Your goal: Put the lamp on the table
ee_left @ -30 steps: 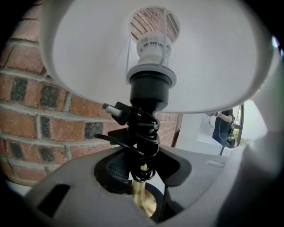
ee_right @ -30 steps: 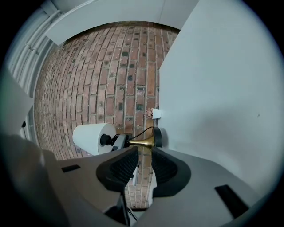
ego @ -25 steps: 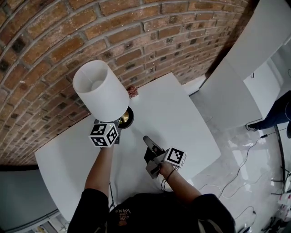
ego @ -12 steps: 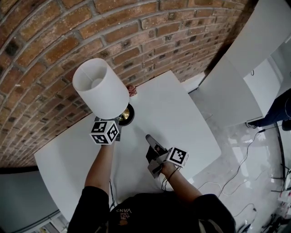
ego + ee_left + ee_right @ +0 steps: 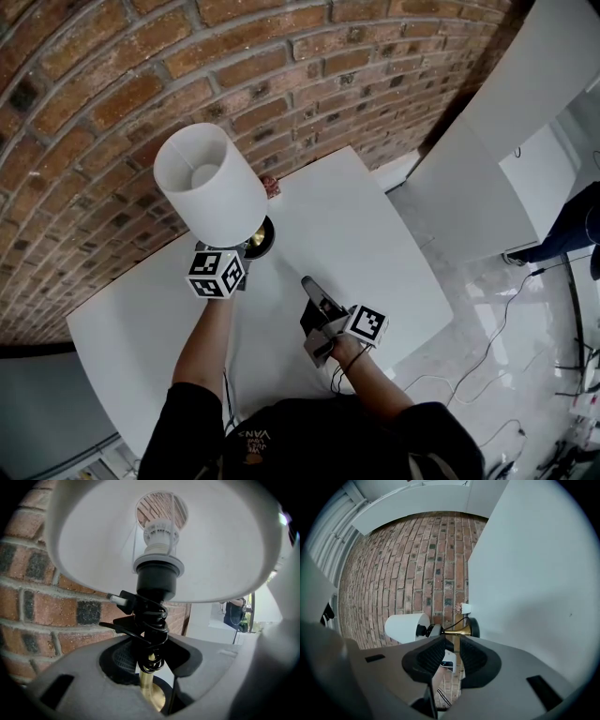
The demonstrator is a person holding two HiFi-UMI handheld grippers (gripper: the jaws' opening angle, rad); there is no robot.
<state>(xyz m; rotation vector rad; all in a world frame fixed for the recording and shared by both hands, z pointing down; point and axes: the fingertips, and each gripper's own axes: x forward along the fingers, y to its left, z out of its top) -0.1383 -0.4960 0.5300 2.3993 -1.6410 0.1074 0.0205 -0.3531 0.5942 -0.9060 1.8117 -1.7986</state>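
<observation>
The lamp has a white shade point(image 5: 211, 183), a brass stem and a round black base point(image 5: 262, 240). It stands upright at the back of the white table point(image 5: 375, 253), close to the brick wall, and its base seems to rest on the tabletop. My left gripper point(image 5: 240, 258) is shut on the brass stem point(image 5: 150, 691) just under the coiled black cord point(image 5: 149, 634). The shade point(image 5: 220, 541) fills the top of the left gripper view. My right gripper point(image 5: 307, 285) hovers over the table's middle, open with nothing between its jaws. In the right gripper view point(image 5: 453, 656) the lamp point(image 5: 440, 630) lies ahead, well beyond the jaws.
A small pinkish object point(image 5: 273, 187) sits on the table by the brick wall point(image 5: 112, 84), just behind the lamp. White panels point(image 5: 487, 178) stand to the right. Cables point(image 5: 506, 328) trail over the glossy floor, and a person's leg point(image 5: 572, 234) shows at the far right.
The lamp shade and left gripper have shifted very slightly to the right. The right gripper has edged a little forward over the table.
</observation>
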